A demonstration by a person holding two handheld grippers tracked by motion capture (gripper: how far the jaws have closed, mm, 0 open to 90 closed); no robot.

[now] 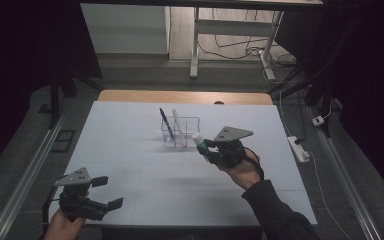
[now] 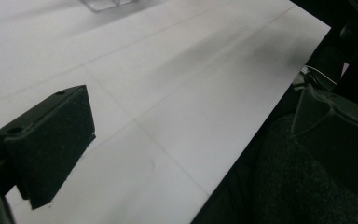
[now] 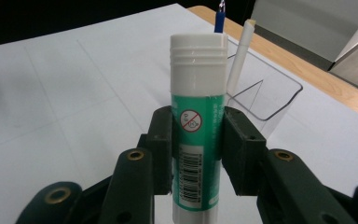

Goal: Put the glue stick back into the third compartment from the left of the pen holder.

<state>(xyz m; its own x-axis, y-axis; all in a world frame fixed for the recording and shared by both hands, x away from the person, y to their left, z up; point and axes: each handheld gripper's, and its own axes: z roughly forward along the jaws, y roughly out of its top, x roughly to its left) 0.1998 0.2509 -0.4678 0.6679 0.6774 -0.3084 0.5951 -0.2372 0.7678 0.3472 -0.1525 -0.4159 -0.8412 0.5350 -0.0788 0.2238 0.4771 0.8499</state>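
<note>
My right gripper (image 1: 203, 147) is shut on a green glue stick (image 1: 198, 139) with a white cap and holds it just right of a clear plastic holder (image 1: 179, 132). In the right gripper view the pads (image 3: 161, 144) press on both sides of the glue stick (image 3: 198, 116), cap end away from the gripper. A blue pen (image 1: 164, 120) and a white pen (image 1: 177, 121) lean inside the holder (image 3: 270, 98). At the near left corner my left gripper (image 1: 108, 192) stands open over the sheet, nothing between its jaws. One of its pads (image 2: 51, 140) shows above bare white paper.
A white sheet (image 1: 145, 175) covers the table, with a strip of wooden top (image 1: 180, 96) along the far edge. A power strip (image 1: 298, 148) and cables lie on the floor at the right. A desk frame (image 1: 195, 45) stands beyond the table.
</note>
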